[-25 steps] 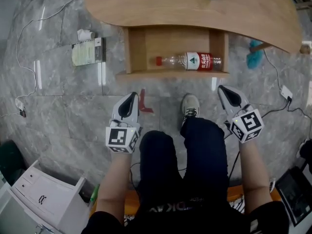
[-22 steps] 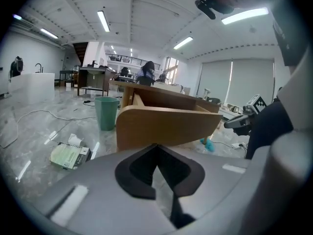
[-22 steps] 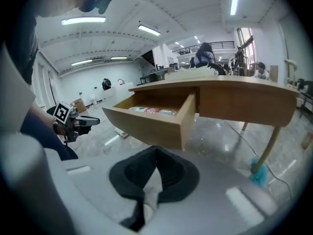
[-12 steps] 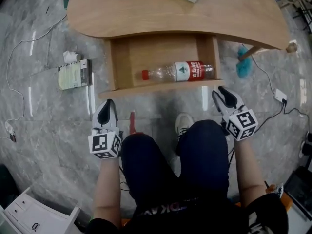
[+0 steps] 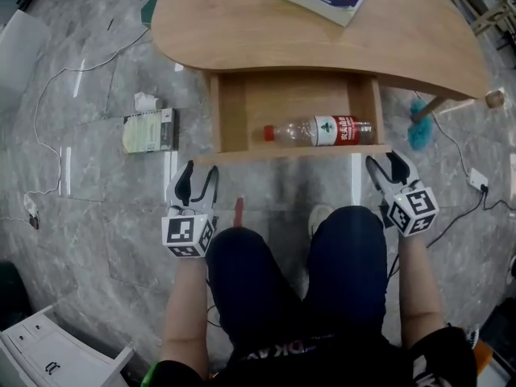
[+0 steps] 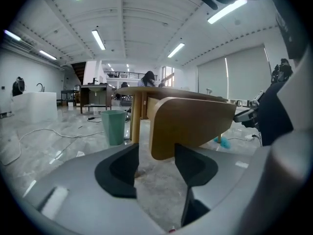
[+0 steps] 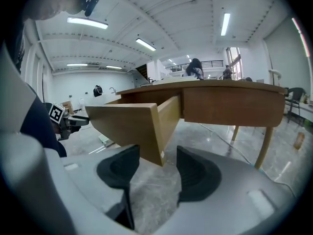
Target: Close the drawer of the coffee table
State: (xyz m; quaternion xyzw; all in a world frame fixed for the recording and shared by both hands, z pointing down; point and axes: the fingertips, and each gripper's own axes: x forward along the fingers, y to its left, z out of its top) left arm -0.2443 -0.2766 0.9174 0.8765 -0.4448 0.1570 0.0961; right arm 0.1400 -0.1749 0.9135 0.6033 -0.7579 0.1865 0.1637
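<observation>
Facing the open drawer (image 5: 230, 115) of the coffee table (image 5: 242, 22), the left gripper (image 5: 197, 182) and right gripper (image 5: 387, 170) hovered just short of its front corners, jaws having just spread, nothing between them. Pressing both corners evenly would likely slide it in squarely, the bottle (image 5: 318, 130) lying inside.

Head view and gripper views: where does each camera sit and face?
Head view: head-mounted, steeply down onto the open drawer; shows forearms, legs.
Left gripper view: on the left hand-held gripper, facing along its just-opened empty jaws at the drawer's left corner.
Right gripper view: on the right hand-held gripper, jaws likewise, facing the right corner.
Both gripper views share the drawer front.
</observation>
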